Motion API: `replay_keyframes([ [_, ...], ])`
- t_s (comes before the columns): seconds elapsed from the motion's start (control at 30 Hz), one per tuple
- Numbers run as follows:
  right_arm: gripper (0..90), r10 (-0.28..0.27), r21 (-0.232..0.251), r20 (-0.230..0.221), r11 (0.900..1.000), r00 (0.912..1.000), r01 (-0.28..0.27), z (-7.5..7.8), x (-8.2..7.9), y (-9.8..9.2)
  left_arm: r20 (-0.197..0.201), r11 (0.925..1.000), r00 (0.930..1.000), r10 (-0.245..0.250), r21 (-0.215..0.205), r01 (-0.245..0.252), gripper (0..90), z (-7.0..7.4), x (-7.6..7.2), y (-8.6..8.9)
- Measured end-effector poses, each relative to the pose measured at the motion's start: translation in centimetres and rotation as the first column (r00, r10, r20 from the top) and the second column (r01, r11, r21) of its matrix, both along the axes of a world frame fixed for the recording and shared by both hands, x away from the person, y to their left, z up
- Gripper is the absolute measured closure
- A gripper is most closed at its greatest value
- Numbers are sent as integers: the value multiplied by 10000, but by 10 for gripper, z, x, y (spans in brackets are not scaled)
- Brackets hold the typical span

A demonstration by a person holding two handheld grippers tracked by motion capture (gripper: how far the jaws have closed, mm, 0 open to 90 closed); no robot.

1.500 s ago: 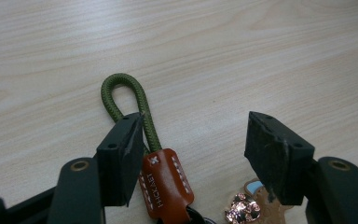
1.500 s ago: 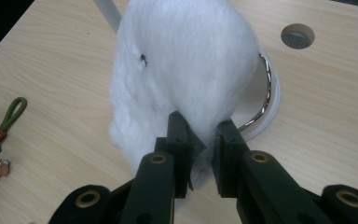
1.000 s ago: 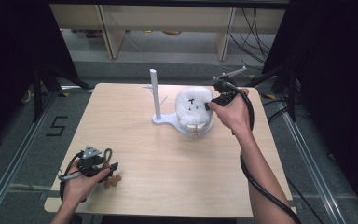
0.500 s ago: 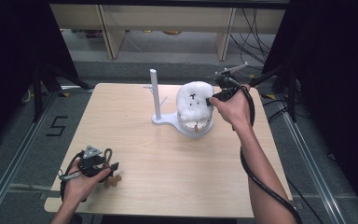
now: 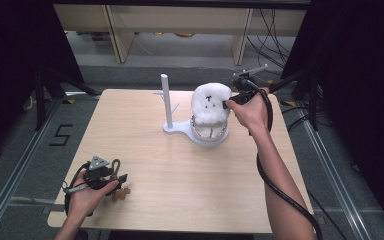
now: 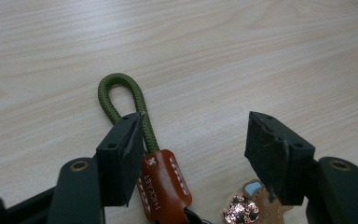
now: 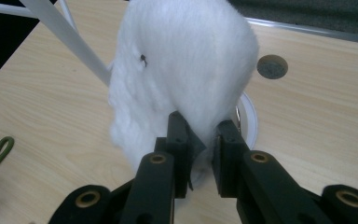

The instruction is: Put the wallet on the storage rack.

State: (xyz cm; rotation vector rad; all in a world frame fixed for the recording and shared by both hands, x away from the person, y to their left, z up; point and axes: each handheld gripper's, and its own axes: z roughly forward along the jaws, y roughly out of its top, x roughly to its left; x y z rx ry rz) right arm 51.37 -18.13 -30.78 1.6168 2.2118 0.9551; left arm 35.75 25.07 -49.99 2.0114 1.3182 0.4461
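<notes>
Right gripper (image 5: 228,103) jaws clenched on plush (image 5: 210,102), held upright over stand (image 5: 190,129) ring near desk far edge. Left gripper (image 5: 111,179) jaws released astride keychain (image 6: 161,179), near-left corner; loop axis points ahead

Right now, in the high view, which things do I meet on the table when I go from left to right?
Left gripper with the keychain under it → white post → fluffy white toy → right gripper, shut on the toy's edge.
</notes>
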Motion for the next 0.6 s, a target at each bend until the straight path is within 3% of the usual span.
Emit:
replay_keyframes([
  [0.3,801,-330,212,166,9992,9993,327,-10,7,-4,-50,10000,10000,-46,32,46,363,0,0,1],
  [0.33,801,-327,173,-17,9993,9995,327,-11,8,-4,1,10000,10000,-22,96,22,363,0,0,1],
  [0.47,800,-341,116,38,9994,9994,340,-14,9,-6,16,9999,10000,-9,100,8,363,1,0,1],
  [0.53,801,-249,321,97,9992,9996,246,-18,11,-6,2,9999,10000,-19,104,19,363,0,0,1],
  [0.6,800,-304,176,6,9994,9995,303,-18,11,-7,-12,10000,10000,-33,41,33,363,0,0,0],
])
